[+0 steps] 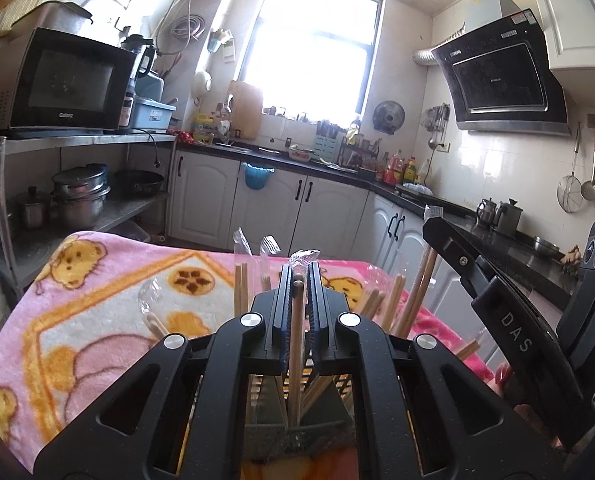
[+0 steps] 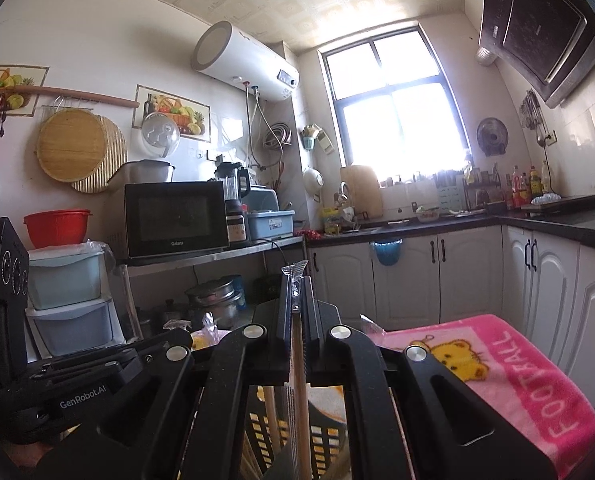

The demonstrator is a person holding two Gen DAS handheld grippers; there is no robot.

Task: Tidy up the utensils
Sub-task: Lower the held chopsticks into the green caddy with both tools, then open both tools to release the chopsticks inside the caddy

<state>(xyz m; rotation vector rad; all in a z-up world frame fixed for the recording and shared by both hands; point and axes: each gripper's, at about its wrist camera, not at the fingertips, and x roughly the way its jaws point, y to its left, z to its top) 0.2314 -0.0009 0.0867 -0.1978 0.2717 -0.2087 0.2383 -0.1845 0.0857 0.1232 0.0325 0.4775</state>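
My left gripper (image 1: 297,276) is shut on a wooden chopstick (image 1: 296,344) that stands upright in a dark slotted utensil holder (image 1: 297,408). Several more chopsticks (image 1: 413,300), some in clear wrappers, and a wrapped plastic fork (image 1: 268,245) lean in the same holder. My right gripper (image 2: 296,286) is shut on a plastic-wrapped chopstick (image 2: 300,400) held upright over the holder (image 2: 273,432). The right gripper's body (image 1: 509,320) shows at the right of the left wrist view, close beside the left one.
A pink blanket with bear prints (image 1: 97,312) covers the table under the holder. Behind it are white kitchen cabinets (image 1: 265,200), a black counter (image 1: 497,240), a microwave on a metal shelf (image 1: 65,84) and pots (image 1: 79,196) below it.
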